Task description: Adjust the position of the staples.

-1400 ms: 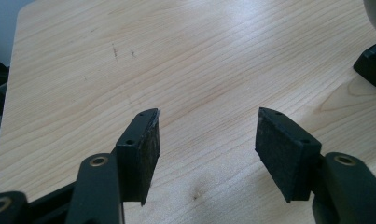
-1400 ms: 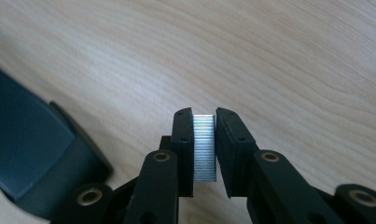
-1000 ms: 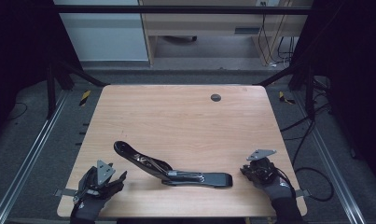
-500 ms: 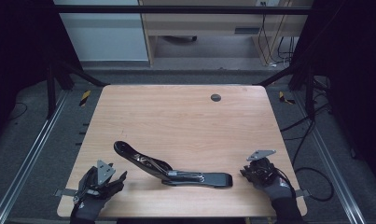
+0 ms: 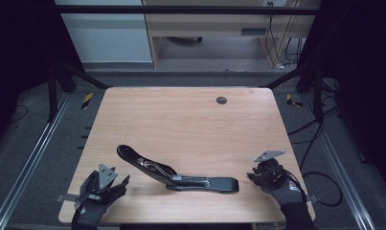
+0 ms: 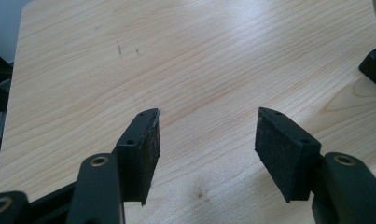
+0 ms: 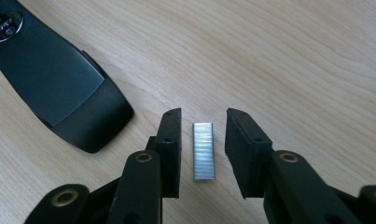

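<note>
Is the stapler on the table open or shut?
Open. In the high view the stapler lies with its top arm swung back to the left and its base flat to the right, both on the table.

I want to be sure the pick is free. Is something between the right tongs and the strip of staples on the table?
Nothing visible is. The staples lie flat on the table in the gap of the right tongs, whose jaws have just been opening and stand apart from the strip. The open stapler lies off to the side.
</note>
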`<state>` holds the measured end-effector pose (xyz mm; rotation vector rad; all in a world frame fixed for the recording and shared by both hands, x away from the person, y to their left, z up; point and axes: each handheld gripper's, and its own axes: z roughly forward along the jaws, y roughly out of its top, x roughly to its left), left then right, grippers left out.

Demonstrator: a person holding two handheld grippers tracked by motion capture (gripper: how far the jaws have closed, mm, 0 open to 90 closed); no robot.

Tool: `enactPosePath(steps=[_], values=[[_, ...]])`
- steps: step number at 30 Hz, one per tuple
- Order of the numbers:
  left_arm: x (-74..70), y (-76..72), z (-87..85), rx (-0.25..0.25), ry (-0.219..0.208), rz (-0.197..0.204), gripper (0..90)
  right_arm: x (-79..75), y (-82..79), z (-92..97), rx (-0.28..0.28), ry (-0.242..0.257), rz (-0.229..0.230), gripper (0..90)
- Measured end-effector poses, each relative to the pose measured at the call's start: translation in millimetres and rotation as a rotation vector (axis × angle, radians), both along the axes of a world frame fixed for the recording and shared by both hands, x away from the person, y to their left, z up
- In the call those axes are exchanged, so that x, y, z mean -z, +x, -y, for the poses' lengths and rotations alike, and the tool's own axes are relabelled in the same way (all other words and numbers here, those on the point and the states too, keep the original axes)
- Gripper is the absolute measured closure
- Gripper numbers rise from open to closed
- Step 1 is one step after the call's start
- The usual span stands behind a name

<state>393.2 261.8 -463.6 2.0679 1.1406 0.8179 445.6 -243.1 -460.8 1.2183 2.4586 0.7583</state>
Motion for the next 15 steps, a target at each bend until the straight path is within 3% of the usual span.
enactPosePath(steps=[5, 7, 10, 13, 15], values=[[-0.1, 0.2, -0.8, -0.001, 0.001, -0.004, 39.8, -4.7, -1.4, 2.1, 0.025, 0.008, 0.026, 67.2], [0.0, 0.3, -0.9, -0.003, -0.001, -0.002, 39.8, -7.3, -3.1, 2.9, 0.009, 0.006, 0.036, 71.5], [0.0, 0.4, -1.1, -0.003, -0.002, -0.004, 39.8, -7.1, -6.7, 3.2, -0.06, -0.028, 0.075, 74.9], [-0.2, 0.4, -1.4, -0.003, -0.003, -0.006, 39.8, -3.7, -6.3, 3.0, -0.047, -0.025, 0.024, 77.5], [-0.2, 0.4, -1.5, -0.004, -0.004, -0.005, 39.8, -0.7, -5.4, 3.1, -0.041, -0.028, 0.022, 78.1]])
